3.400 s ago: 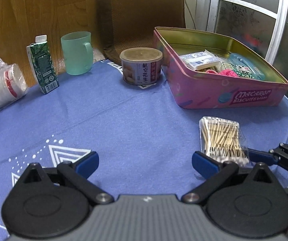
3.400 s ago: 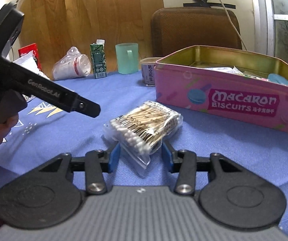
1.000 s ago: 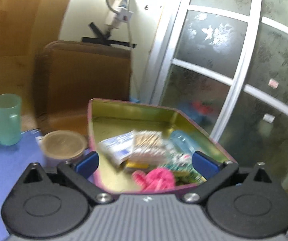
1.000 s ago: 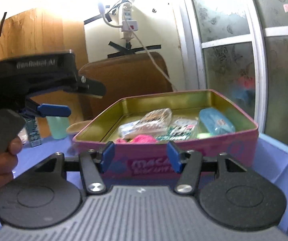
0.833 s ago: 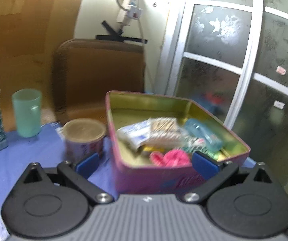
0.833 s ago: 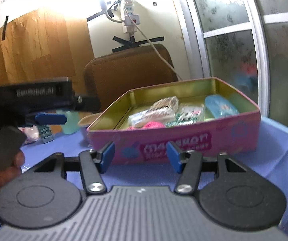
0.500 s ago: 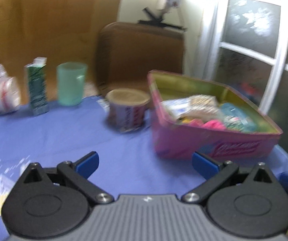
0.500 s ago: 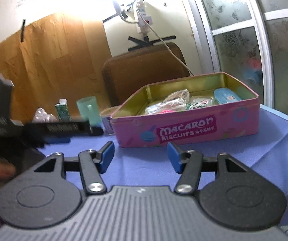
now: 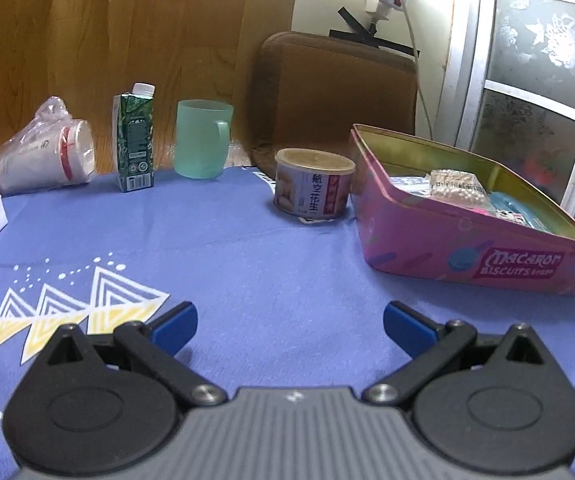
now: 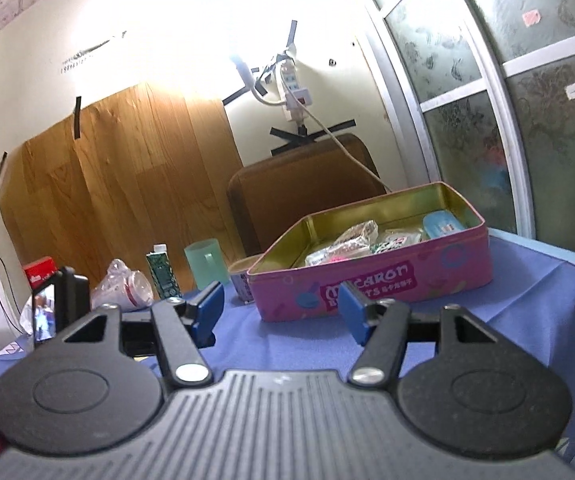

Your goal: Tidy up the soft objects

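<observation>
Right now, both hand-held grippers are hanging empty over the blue-clothed table (image 9: 271, 264), and the relation that matters is where the pink biscuit tin (image 9: 475, 258) is sitting relative to them. In the left wrist view the left hand-held gripper (image 9: 289, 326) is standing wide apart with nothing between its blue pads, and the tin is lying ahead and toward the right of the frame, its long side running from centre toward the right edge. In the right wrist view the right hand-held gripper (image 10: 279, 308) is spreading its jaws with nothing between them, and the same tin (image 10: 371, 280) is sitting almost straight ahead, just past its fingertips, so the right hand looks the nearer of the two. The soft things are already resting inside the tin: a bag of cotton swabs (image 9: 457, 188), a light blue packet (image 10: 443, 224) and something pink beside them. No loose soft item is showing on the cloth in front of either hand-held gripper, so the sorting is probably close to finished.
</observation>
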A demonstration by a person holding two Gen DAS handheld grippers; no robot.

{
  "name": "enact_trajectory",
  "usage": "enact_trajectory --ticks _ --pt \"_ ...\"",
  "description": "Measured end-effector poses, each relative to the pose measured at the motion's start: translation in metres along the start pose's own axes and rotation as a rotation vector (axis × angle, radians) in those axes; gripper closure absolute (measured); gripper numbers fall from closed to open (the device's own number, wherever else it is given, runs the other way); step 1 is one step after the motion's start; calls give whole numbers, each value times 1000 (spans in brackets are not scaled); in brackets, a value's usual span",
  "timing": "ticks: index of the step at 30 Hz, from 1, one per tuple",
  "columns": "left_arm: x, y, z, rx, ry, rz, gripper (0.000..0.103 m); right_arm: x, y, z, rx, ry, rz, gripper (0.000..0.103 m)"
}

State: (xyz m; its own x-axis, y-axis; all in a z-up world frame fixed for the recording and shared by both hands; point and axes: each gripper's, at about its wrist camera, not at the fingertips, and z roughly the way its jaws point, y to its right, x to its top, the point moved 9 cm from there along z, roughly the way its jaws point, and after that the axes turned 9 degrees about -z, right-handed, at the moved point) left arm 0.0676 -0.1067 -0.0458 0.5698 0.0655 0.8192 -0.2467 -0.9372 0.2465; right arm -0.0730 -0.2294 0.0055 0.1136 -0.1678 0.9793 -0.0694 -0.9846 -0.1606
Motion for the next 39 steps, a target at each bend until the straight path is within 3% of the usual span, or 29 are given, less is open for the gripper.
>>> enact_trajectory --ticks 7,39 --pt "-3 -3 10 -39 -60 -35 0 -5 -8 8 16 -26 3 36" --pt "-6 -1 6 -20 -37 -4 0 -6 -17 6 25 -30 -13 36"
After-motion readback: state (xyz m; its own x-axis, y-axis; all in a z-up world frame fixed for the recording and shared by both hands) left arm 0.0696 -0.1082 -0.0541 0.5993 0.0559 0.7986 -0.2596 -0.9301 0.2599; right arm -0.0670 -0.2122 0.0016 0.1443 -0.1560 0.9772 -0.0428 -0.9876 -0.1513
